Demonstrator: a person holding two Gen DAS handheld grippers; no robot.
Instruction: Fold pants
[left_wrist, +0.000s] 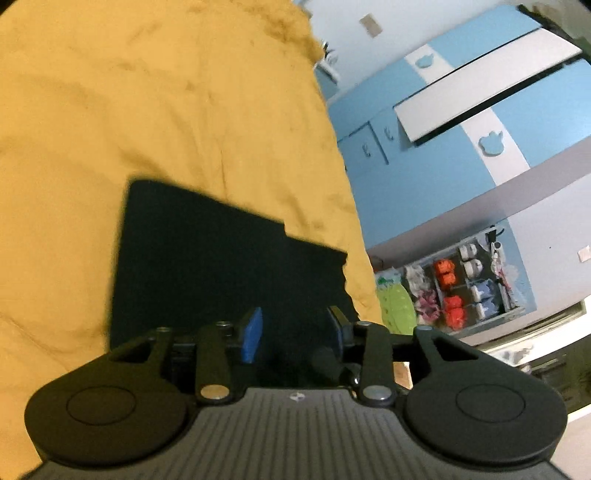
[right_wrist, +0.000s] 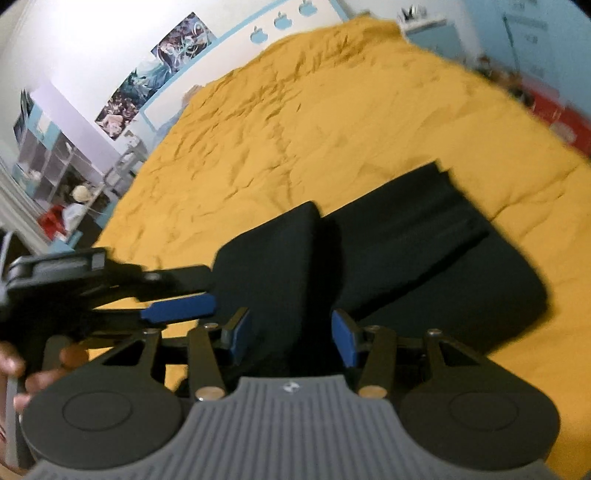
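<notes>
The black pants (left_wrist: 221, 258) lie folded on the mustard-yellow bedspread (left_wrist: 129, 110). In the right wrist view the pants (right_wrist: 424, 258) show a folded flap (right_wrist: 273, 243) raised at the left, over a longer layer. My left gripper (left_wrist: 295, 332) is open just above the near edge of the pants, blue pads apart, nothing between them. It also shows in the right wrist view (right_wrist: 177, 308) at the left, beside the raised flap. My right gripper (right_wrist: 291, 336) is open over the near part of the pants, holding nothing.
The yellow bedspread (right_wrist: 314, 129) stretches far beyond the pants. A blue and white wardrobe (left_wrist: 461, 122) and a shelf of shoes and toys (left_wrist: 461, 284) stand right of the bed. Posters (right_wrist: 155, 74) and shelves (right_wrist: 55, 166) line the far wall.
</notes>
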